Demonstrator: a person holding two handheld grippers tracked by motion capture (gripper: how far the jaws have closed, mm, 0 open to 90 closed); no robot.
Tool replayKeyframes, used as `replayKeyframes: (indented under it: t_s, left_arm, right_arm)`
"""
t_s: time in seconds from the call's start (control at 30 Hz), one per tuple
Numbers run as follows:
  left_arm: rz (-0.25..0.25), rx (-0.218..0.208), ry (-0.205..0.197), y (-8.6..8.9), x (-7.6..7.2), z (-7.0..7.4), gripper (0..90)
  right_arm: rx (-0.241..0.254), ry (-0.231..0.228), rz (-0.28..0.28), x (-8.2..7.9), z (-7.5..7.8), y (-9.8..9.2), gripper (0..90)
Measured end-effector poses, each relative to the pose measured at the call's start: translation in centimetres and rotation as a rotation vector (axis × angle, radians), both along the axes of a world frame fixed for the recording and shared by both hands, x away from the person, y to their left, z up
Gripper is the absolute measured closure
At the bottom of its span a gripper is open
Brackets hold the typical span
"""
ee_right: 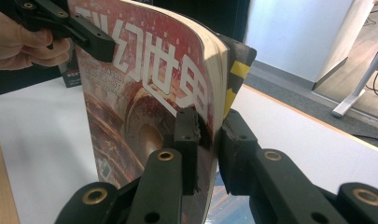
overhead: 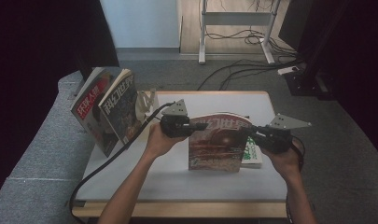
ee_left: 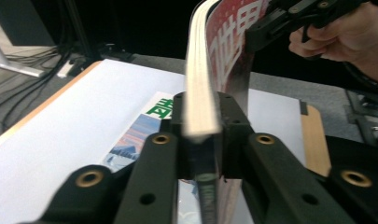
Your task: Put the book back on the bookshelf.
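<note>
Both sets of fingers are clamped on the red magazine [overhead: 218, 143], and you've got it standing upright above the white table [overhead: 177, 182]. Your left gripper [ee_left: 201, 135] pinches the spine edge, pads tight on the page block. Your right gripper [ee_right: 206, 140] bites the opposite edge near the top, cover on one pad, back on the other. Nice, even hold — now keep both hands level so the magazine doesn't bow; it already curves a little at the top. Lift straight, don't twist, and don't let either grip slide. Just beneath and behind it, a green and white magazine [overhead: 252, 154] lies flat on the table, so clear that first. Farther off on your left, two more magazines [overhead: 109, 109] lean upright in a rack [overhead: 146, 103] — judging by that, swing across slowly and slot it in beside them.
</note>
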State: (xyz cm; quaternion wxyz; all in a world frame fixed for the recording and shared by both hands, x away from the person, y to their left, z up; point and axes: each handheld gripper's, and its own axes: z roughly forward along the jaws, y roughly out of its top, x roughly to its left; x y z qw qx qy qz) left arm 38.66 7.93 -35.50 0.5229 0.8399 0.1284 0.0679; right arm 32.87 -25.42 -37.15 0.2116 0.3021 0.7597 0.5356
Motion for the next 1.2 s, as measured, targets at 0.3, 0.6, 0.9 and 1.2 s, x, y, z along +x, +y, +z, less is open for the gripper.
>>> replayKeyframes:
  t_s: [0.3, 0.6, 0.9, 1.2]
  left_arm:
    - [-0.037, -0.01, 0.023, 0.3, -0.4, 0.1, 83.5]
    - [-0.029, -0.014, 0.027, 0.4, -0.5, 0.0, 83.4]
    - [-0.032, -0.004, 0.02, 0.4, -0.8, 0.1, 83.0]
    - [-0.022, 0.023, 0.013, 0.5, -1.0, 0.3, 82.0]
  right_arm:
    - [-0.013, 0.003, -0.029, -0.2, -0.4, -0.7, 73.5]
    - [-0.068, 0.013, -0.104, -0.5, -1.9, -2.2, 68.0]
    - [-0.124, 0.07, -0.254, -0.6, -5.0, -4.2, 43.2]
    - [-0.192, 0.168, -0.418, -0.2, -8.8, -6.0, 19.1]
